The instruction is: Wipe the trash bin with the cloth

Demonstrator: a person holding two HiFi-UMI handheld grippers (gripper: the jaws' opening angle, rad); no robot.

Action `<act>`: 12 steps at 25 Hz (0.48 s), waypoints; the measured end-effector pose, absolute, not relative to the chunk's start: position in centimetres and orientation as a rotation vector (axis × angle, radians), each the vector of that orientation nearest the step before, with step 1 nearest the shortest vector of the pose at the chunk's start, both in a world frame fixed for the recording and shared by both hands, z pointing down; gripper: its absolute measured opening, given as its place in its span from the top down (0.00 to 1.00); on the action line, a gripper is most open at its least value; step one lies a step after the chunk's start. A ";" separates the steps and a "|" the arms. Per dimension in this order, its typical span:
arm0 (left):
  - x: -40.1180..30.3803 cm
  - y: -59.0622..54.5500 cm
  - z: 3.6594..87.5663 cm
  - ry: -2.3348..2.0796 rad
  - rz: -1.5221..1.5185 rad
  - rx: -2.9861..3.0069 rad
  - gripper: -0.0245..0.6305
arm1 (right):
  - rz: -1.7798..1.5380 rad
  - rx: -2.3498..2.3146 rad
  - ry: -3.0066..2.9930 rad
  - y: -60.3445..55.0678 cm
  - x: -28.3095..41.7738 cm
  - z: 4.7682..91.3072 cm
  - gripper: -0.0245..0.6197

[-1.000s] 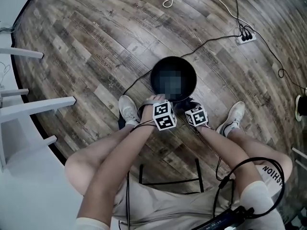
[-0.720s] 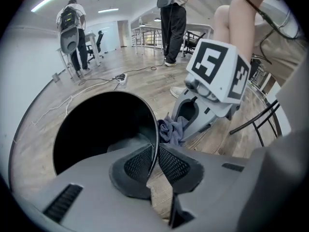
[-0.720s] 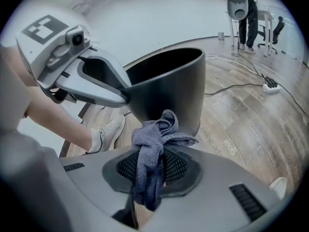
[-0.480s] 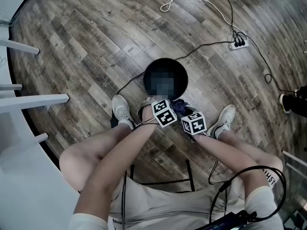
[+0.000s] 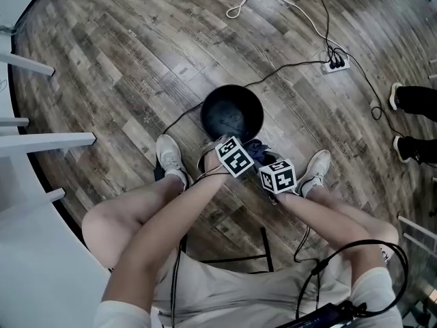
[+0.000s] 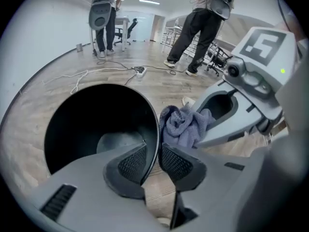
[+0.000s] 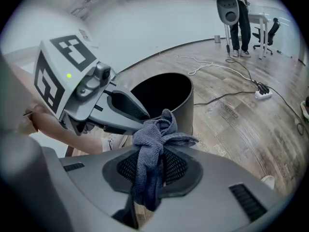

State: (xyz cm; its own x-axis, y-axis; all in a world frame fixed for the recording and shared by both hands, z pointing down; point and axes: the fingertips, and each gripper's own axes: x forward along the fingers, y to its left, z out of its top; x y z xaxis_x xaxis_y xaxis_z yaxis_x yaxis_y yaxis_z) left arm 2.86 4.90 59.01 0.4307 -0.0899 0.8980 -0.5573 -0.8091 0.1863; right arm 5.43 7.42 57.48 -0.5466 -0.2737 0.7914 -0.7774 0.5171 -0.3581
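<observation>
A round black trash bin [image 5: 232, 113] stands on the wood floor between the person's feet. My left gripper [image 6: 152, 161] is shut on the near rim of the trash bin [image 6: 104, 124], one pad inside and one outside. My right gripper [image 7: 149, 170] is shut on a blue-grey cloth [image 7: 154, 151], bunched against the outer wall of the trash bin [image 7: 169, 100] just below the rim. The cloth [image 6: 186, 124] also shows in the left gripper view beside the bin, and in the head view the cloth [image 5: 256, 150] is just behind both marker cubes.
Black cables and a power strip [image 5: 336, 63] lie on the floor beyond the bin. White furniture legs [image 5: 41, 142] stand at the left. Another person's shoes [image 5: 410, 125] are at the right edge. My own shoes [image 5: 169, 157] flank the bin.
The head view has shifted slightly, so bin and grippers sit a little further left. The right gripper has moved back a bit from the bin with the cloth. Another person's feet have come into view at right.
</observation>
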 end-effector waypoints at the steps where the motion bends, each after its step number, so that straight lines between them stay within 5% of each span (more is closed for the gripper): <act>1: 2.3 5.1 59.0 -0.524 1.390 2.246 0.81 | 0.957 0.856 -2.079 7.4 5.3 57.5 0.84; 12: -1.1 6.3 59.9 -0.294 1.657 2.424 0.82 | 1.009 0.878 -2.079 6.4 3.3 59.5 0.84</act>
State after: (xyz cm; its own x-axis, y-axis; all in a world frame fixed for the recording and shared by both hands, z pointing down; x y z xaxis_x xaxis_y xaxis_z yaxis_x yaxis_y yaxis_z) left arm -1.14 6.28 59.95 0.3555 -0.0558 0.9330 -0.2690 -0.9621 0.0450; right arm 3.33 6.38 59.52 -0.5589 -0.2793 0.7808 -0.7862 0.4780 -0.3918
